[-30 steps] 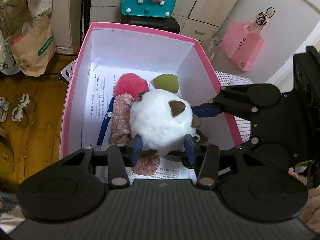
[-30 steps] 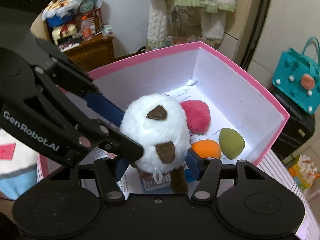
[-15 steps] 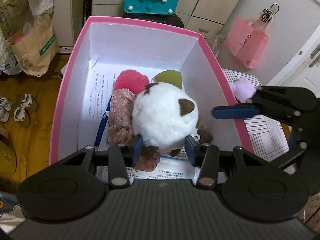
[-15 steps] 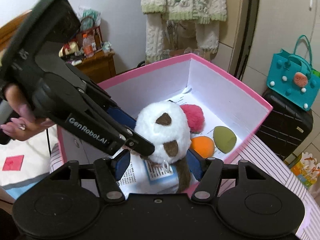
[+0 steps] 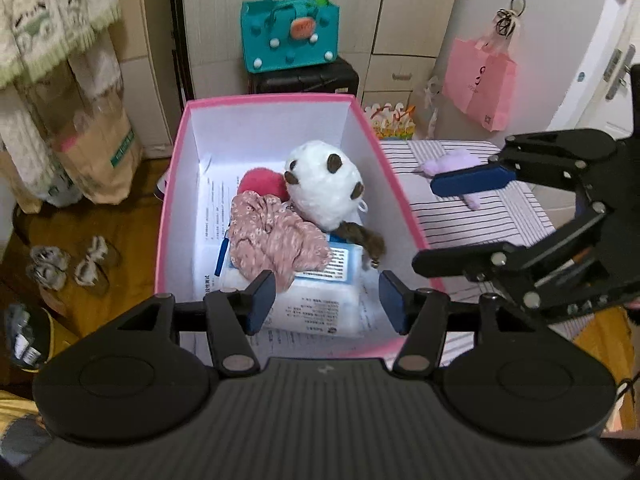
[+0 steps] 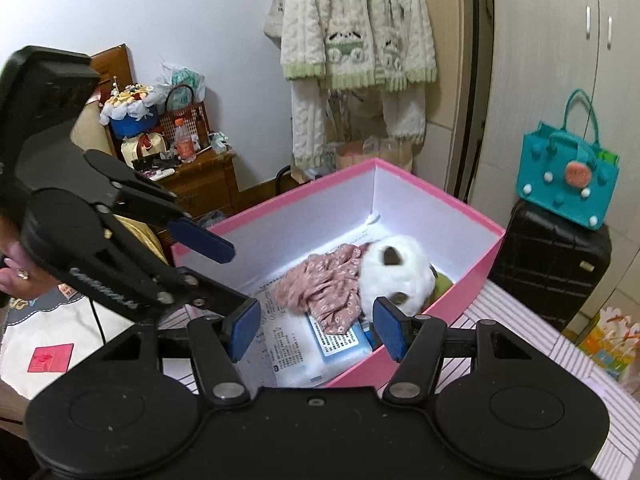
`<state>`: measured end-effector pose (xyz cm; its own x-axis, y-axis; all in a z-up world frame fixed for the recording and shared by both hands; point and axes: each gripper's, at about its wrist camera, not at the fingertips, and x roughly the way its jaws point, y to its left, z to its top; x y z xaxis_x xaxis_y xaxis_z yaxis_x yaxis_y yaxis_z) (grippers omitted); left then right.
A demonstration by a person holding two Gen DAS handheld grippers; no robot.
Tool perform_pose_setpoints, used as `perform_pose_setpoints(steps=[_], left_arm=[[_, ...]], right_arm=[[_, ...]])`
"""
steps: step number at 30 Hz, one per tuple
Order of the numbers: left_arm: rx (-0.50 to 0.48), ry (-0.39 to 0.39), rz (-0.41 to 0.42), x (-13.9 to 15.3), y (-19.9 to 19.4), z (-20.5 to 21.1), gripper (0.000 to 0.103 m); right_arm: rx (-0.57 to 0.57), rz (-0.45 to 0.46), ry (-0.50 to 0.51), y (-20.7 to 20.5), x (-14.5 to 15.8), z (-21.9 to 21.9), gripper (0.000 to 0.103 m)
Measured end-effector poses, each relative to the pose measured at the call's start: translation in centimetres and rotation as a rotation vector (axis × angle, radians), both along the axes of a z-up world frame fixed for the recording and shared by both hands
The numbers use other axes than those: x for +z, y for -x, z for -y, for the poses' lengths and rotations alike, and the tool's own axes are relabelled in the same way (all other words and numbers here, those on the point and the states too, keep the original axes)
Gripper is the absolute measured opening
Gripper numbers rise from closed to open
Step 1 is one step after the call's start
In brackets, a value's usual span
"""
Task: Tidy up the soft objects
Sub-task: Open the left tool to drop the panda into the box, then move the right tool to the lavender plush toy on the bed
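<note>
A white plush panda point(image 5: 324, 184) lies inside the pink box point(image 5: 168, 216), on a red pompom point(image 5: 260, 184) and beside a pink floral cloth point(image 5: 272, 240); a blue-labelled wipes pack point(image 5: 320, 280) lies under them. My left gripper point(image 5: 326, 302) is open and empty above the box's near end. My right gripper point(image 6: 314, 330) is open and empty above the box's near edge; it also shows at the right of the left wrist view point(image 5: 460, 220). The panda point(image 6: 394, 276), cloth point(image 6: 320, 288) and a green sponge point(image 6: 442, 282) show in the right wrist view. A lilac soft toy point(image 5: 456, 164) lies on the striped surface outside the box.
The box point(image 6: 460, 300) stands on a striped surface point(image 5: 480, 216). A teal bag point(image 5: 290, 32) sits on a black suitcase point(image 5: 302, 76) behind it. A pink bag point(image 5: 478, 80) hangs at the right. Slippers point(image 5: 68, 264) lie on the wood floor at the left.
Both grippers let go of the panda and pulled back and up. The panda now lies in the box and both sets of fingers are wider apart.
</note>
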<state>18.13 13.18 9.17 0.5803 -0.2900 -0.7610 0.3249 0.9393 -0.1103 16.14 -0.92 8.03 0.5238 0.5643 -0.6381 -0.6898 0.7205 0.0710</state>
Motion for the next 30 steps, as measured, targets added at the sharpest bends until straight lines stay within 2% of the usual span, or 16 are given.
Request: perform_pose_setpoints(steps=[9,18,27,30], left_arm=[[-0.007,-0.04,0.07,4.4,5.3,1.3,0.061],[-0.08,-0.063,0.154,6.4,10.0,3.8,0.064],[-0.19,-0.034,0.218,7.3,12.1,8.5,0.068],[-0.23,0.011,0.238,7.1,12.1,10.0,0.069]], right_arm=[[-0.012,0.054,-0.009,4.3,3.6,2.4,0.067],[-0.035,0.094,-0.033,8.9,5.2,6.6,0.067],[-0.12,0.143,-0.037,11.2,5.7,11.7,0.068],[-0.152,0.145,-0.046,11.3,5.7,13.4,0.068]])
